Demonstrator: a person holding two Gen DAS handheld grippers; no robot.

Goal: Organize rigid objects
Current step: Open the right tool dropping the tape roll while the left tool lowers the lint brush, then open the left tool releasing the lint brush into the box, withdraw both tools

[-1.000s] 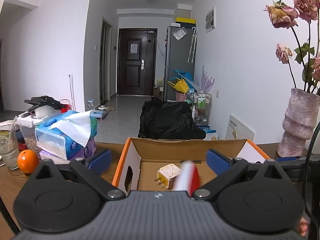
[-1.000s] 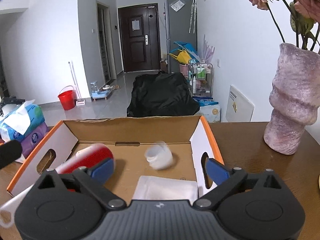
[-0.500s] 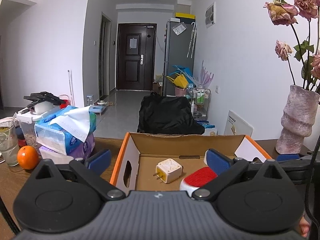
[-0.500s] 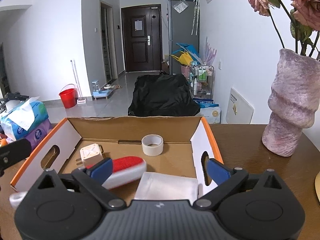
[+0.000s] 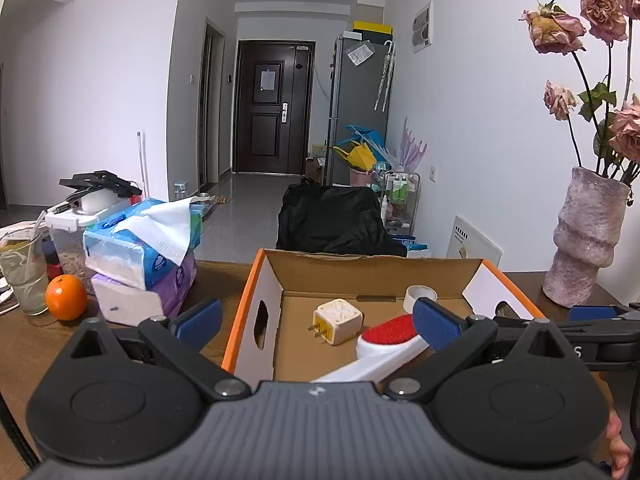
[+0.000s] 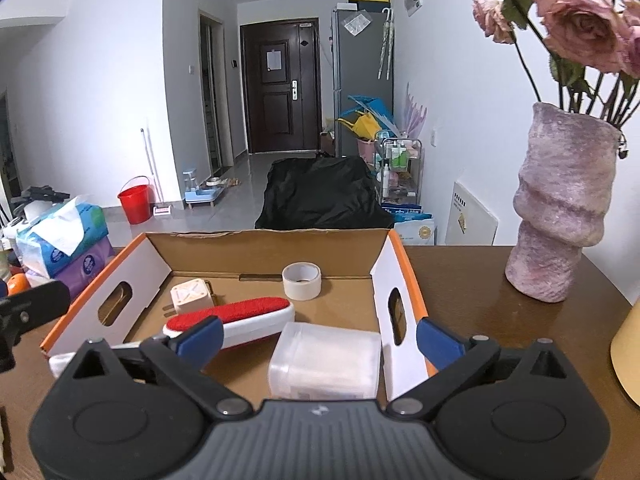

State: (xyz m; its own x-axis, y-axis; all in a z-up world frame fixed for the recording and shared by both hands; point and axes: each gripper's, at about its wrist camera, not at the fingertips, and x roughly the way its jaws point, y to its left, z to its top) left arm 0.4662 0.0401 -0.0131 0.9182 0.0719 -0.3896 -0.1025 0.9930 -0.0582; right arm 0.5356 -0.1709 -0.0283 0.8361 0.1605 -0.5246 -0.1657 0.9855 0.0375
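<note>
Now both the left gripper (image 5: 316, 320) and right gripper (image 6: 318, 334) gape empty; beyond their jaws, the orange-edged cardboard box (image 6: 276, 246) holds a red-faced white lint brush (image 6: 240, 316).

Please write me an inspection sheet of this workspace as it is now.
Surface: dark brown wooden table, glossy.
Job's things: open cardboard box with orange rim holds a cream square plug adapter, a white tape roll, a red-and-white lint brush and a clear plastic lidded container.
Clutter: stacked blue and purple tissue packs, an orange fruit, a drinking glass, a pink textured vase with dried roses.
Grippers: left claw and right claw open, holding nothing.
Cables: nothing seen.
Surroundings: dark door, grey fridge, red bucket.
</note>
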